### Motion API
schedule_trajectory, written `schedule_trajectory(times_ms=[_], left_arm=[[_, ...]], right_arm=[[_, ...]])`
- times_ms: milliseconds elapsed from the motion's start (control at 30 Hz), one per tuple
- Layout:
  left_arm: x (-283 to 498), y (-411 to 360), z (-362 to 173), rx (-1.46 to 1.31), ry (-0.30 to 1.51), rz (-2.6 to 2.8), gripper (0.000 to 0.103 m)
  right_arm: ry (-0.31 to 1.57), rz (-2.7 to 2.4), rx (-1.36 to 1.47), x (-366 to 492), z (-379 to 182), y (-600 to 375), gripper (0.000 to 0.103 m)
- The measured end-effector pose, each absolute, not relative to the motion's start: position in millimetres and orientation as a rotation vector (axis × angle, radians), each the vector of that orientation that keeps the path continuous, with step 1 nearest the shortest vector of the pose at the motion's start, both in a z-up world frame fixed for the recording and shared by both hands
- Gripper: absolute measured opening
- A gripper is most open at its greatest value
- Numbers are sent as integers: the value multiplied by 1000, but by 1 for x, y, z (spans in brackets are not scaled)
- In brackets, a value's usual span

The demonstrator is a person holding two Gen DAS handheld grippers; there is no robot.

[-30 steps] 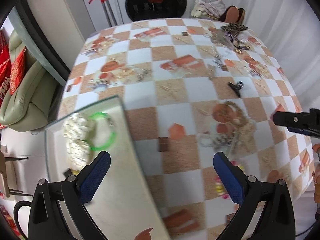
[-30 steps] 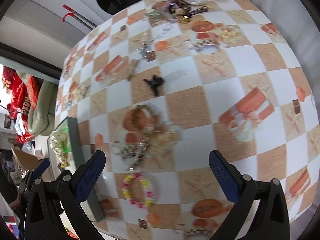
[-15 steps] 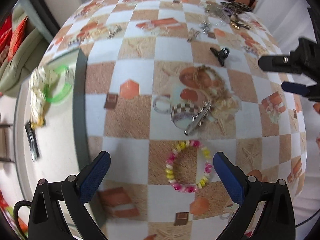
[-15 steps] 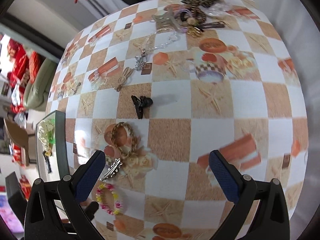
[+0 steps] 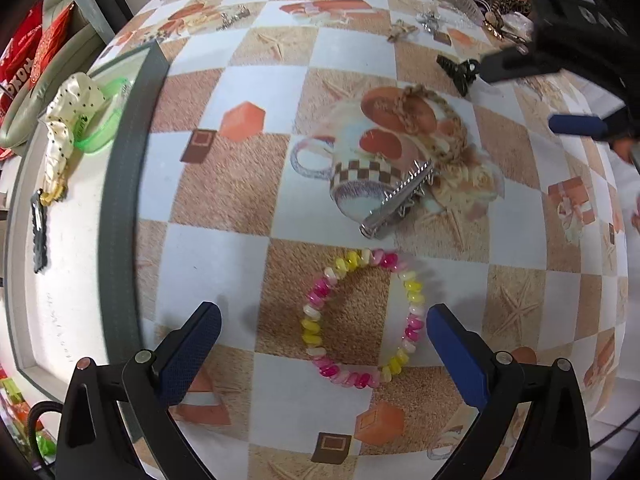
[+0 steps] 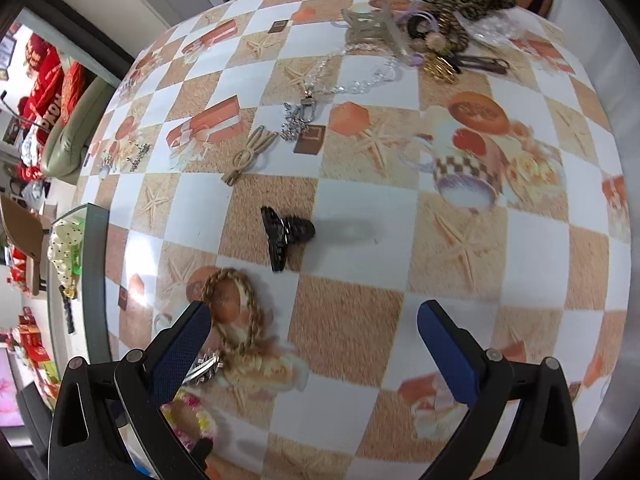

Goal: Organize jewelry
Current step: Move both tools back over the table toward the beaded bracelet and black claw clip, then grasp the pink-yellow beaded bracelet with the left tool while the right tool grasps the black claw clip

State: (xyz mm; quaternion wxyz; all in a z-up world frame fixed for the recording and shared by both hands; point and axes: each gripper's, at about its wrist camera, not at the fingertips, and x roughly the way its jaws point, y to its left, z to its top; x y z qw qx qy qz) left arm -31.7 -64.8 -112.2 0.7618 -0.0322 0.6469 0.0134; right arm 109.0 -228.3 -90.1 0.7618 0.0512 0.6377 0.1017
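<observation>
Left gripper (image 5: pixel 323 326) spread wide, empty, straddling the pink-and-yellow coiled plastic bracelet (image 5: pixel 362 317) on the checked table (image 5: pixel 208 248), probably to carry it to the grey-rimmed white tray (image 5: pixel 120 184); right gripper (image 6: pixel 314 330) likewise agape near the black claw hair clip (image 6: pixel 285 236).

One pink-and-yellow spiral coil bracelet (image 5: pixel 362 317), one silver metal toothed hair clip (image 5: pixel 400 198), one braided tan rope ring (image 6: pixel 236 308), one black plastic claw clip (image 6: pixel 285 234), one beige knotted hair tie (image 6: pixel 250 153), one green translucent bangle (image 5: pixel 100 124), one cream polka-dot scrunchie (image 5: pixel 66 120).
</observation>
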Motion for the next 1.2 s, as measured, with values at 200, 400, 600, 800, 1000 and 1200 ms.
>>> schedule_trajectory(times_ms=[200, 400, 600, 800, 1000, 1200], left_arm=[[-37, -68, -121, -81, 1408, 49, 103], [-41, -64, -128, -82, 1393, 61, 101], [-39, -78, -124, -72, 1387, 53, 89], [-38, -96, -120, -45, 1396, 24, 70], [-36, -110, -118, -30, 1404, -1, 57], [-33, -115, -114, -43, 1416, -17, 39]], right_arm=[[1365, 230, 28, 123, -100, -213, 96], [1364, 217, -17, 130, -110, -203, 88], [1329, 201, -102, 136, -111, -188, 81], [1309, 163, -163, 137, -112, -177, 71], [1292, 175, -174, 134, -109, -174, 50], [1285, 184, -168, 133, -107, -173, 28]])
